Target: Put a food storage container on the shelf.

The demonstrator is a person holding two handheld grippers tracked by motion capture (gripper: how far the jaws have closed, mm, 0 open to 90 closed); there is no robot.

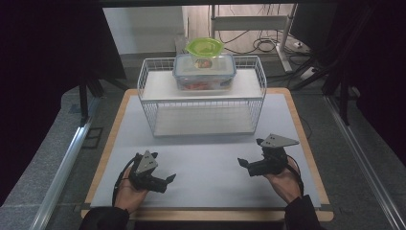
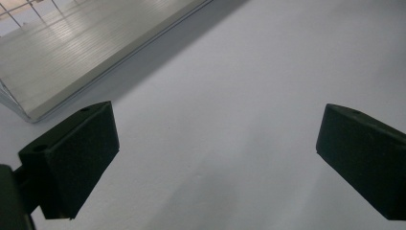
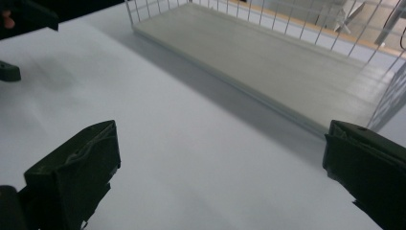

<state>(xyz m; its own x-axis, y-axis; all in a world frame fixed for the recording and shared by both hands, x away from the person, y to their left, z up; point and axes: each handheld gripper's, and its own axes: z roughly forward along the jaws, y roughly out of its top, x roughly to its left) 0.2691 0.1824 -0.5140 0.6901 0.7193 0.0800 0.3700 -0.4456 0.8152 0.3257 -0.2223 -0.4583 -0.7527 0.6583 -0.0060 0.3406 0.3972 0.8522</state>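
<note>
High view: dim surround, white mat (image 1: 206, 158) evenly lit from above, soft focus. Wire rack (image 1: 201, 96) casts soft shadow toward near edge of mat. Gripper views: diffuse light, mild sheen on rack shelf (image 2: 72, 43), near jaws blurred, slight edge vignetting.

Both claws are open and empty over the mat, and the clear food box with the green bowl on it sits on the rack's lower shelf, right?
Not quite. The clear food box with the green bowl on it sits on the top shelf of the wire rack, as the high view shows; the lower shelf is bare. The rest holds: left claw and right claw are open and empty over the mat.
</note>
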